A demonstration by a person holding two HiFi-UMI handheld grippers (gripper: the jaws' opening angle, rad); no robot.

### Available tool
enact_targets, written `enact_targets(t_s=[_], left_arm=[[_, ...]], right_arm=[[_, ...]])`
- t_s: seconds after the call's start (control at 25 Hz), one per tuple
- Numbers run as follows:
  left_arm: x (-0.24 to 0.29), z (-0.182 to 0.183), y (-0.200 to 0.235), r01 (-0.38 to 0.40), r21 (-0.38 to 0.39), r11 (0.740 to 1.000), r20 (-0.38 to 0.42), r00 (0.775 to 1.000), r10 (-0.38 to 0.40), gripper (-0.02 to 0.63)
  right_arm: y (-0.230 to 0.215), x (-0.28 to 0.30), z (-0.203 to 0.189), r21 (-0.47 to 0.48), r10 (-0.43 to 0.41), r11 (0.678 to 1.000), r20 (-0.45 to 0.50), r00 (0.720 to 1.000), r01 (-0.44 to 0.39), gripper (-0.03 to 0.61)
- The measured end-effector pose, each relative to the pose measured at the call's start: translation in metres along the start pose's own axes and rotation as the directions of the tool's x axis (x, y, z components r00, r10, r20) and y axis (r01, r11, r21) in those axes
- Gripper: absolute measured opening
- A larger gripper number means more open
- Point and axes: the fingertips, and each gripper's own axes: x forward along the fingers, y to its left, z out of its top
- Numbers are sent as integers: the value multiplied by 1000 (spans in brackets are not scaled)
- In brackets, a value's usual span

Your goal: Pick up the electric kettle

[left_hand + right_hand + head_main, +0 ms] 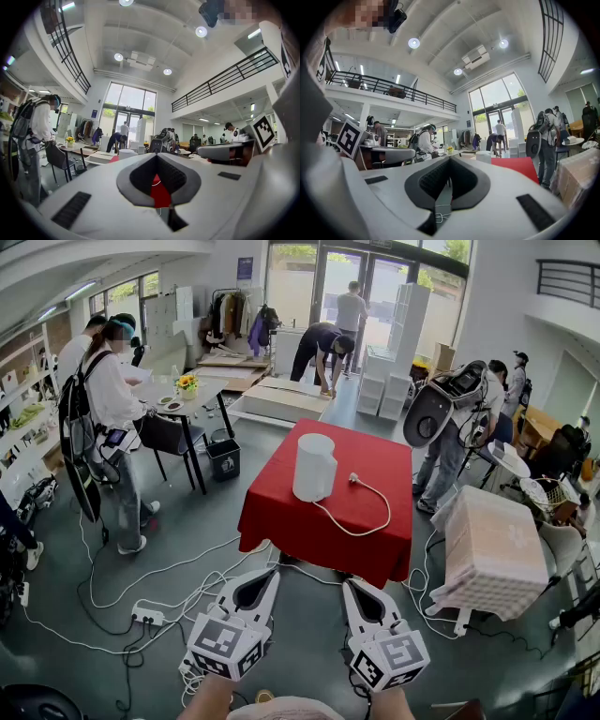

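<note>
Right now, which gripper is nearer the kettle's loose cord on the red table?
Right. The right gripper is just short of the red table, in line with the cord loop; the left gripper is before the table's left end, farther away.

Count: 1 electric kettle (314, 467), 1 red-covered table (281, 521), 1 white cord (386, 507) on it. 2 grippers: left gripper (265, 574) and right gripper (354, 587), 1 marker cube (225, 645) each, so 2 cubes. People (108, 381): 6 visible, 2 far left, 1 bent over mid-room, 1 at the glass doors, 2 at right. Floor: 1 power strip (148, 617), 1 black bin (223, 457). 1 flower vase (187, 385).
</note>
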Motion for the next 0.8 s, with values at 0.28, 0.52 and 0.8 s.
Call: enact_targets(t_s=[0.28,0.52,0.8], left_arm=[[9,-4,4,6,-2,1000,1,1000,-6,-11],[4,-1,12,1,-2,1000,13,1000,-1,-11],[-10,-4,15,17,-4,1000,22,1000,-17,-11]], right_arm=[[-3,8,1,-10,14,1000,19,1000,-14,5],[0,8,5,5,2,1000,37,999,-2,5],[6,-2,-3,33,-46,998,37,998,45,5]])
